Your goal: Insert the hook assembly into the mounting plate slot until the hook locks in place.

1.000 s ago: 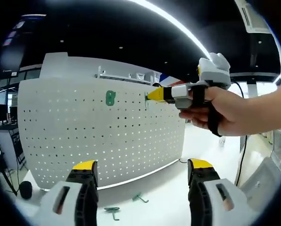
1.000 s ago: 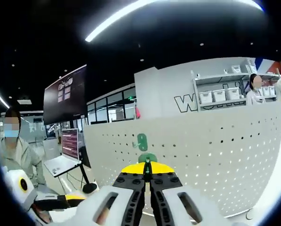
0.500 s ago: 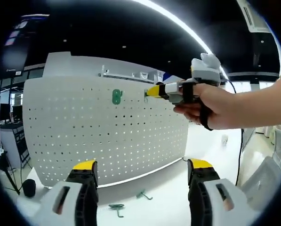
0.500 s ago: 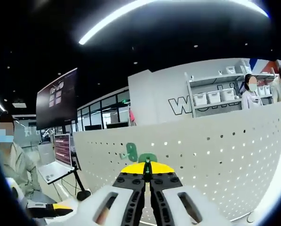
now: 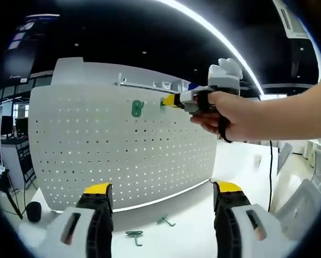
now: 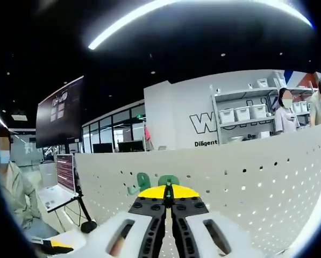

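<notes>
In the left gripper view, the left gripper waits with jaws apart and empty, while the right gripper presses a green hook at the white pegboard, beside a mounted hook; spare hooks lie on the table. In the right gripper view, its jaws are clamped on the hook near the board's top edge; seat the prongs squarely, then push until locked, with nothing blocking.

Upright on the counter: pegboard. Hung near its top edge: one hook. Just right of it: second hook. Before the pegboard, lying flat: two loose hooks.
</notes>
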Demonstrator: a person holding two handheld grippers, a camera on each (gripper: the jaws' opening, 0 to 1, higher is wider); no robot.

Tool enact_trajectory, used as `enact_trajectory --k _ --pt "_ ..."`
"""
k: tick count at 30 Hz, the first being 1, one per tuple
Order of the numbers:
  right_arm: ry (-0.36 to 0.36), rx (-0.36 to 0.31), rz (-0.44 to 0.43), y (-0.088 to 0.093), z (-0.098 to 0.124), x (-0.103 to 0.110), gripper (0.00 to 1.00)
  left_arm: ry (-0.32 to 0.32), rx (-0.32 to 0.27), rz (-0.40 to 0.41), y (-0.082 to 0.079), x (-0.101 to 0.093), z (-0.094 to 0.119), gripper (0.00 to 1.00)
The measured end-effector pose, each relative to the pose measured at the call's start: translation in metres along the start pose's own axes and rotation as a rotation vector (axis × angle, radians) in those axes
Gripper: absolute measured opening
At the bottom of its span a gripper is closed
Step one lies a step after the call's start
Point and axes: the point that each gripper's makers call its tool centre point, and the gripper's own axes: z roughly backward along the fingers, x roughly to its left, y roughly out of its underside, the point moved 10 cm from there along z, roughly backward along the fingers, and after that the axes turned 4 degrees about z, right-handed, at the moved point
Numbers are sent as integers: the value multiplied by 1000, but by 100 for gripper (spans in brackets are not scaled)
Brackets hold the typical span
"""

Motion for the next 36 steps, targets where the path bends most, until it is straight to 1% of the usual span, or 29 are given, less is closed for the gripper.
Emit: enact_trajectory --k 7,8,13,20,21,23,25,27,29,30,33,36 --pt "7 -1 10 -1 -10 -3 0 -7 2 9 2 3 2 79" --pt "10 -5 -1 -1 -12 -4 0 -10 4 9 2 3 2 79" --pt "9 2 0 1 -17 -2 0 -18 8 19 4 7 3 79" --pt "13 3 -7 3 -21 -2 0 -24 15 22 5 8 4 78" --pt "11 1 -20 4 -22 -2 0 -25 15 21 5 9 4 78" --pt "13 3 -3 4 -22 -2 0 -24 18 26 6 9 5 78" --pt "13 5 -9 5 -23 -1 0 -26 19 27 6 10 5 78" --pt "21 10 3 6 -22 1 0 -27 18 32 7 10 6 78" --pt "35 9 10 6 -21 3 0 -26 19 34 7 10 6 77" --pt "51 14 36 6 -22 6 0 -25 18 36 7 10 6 77" --pt "102 14 63 6 -24 11 0 -21 21 38 8 9 7 77" --pt "151 18 56 6 -27 15 0 -18 23 41 7 9 9 76"
